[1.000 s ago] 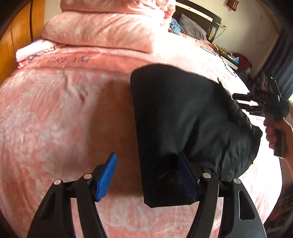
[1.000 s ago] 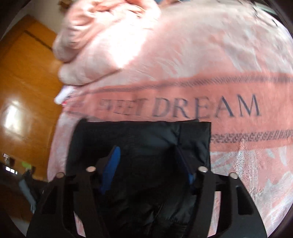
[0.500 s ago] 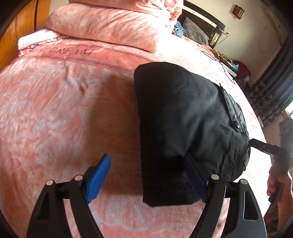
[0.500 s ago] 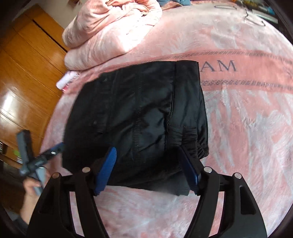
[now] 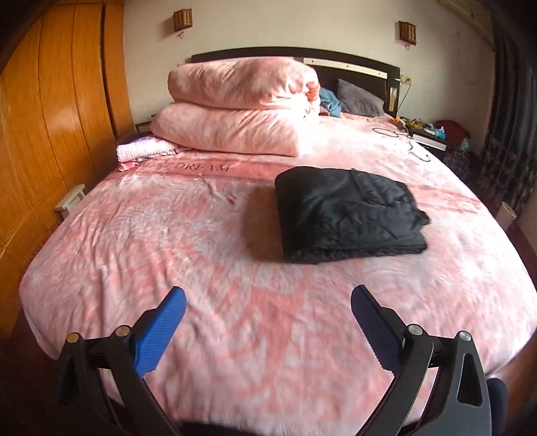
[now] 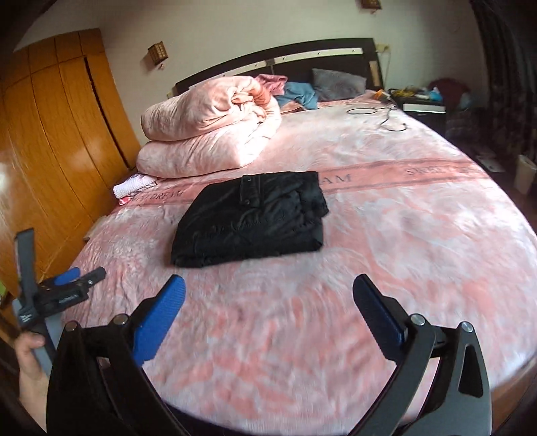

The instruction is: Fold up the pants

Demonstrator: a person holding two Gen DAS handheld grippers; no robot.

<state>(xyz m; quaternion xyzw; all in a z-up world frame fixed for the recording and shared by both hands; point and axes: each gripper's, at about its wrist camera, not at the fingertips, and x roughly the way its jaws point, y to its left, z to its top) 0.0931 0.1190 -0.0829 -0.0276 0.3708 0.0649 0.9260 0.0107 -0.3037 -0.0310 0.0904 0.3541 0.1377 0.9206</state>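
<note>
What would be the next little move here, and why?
Probably none on the cloth: just lower both tools and stop. The black pants lie folded in a compact stack on the pink bed, and the left hand-held gripper and right hand-held gripper are open, clear of the pants.

Home bedroom. Large bed [image 5: 235, 302] w/ pink blanket printed "SWEET DREAM", dark headboard [image 5: 352, 58] at far end. Folded pink duvets [image 5: 235, 110] stacked near head, grey pillow [image 5: 359, 99] beside them. Orange wood wardrobe [image 5: 50, 134] along one side; 2 small wall lamps [image 5: 183, 16] above bed. Cluttered nightstand [image 6: 423, 104] + dark curtains [image 5: 510, 117] on the other side. Cable [image 6: 379, 112] lying on the blanket.
</note>
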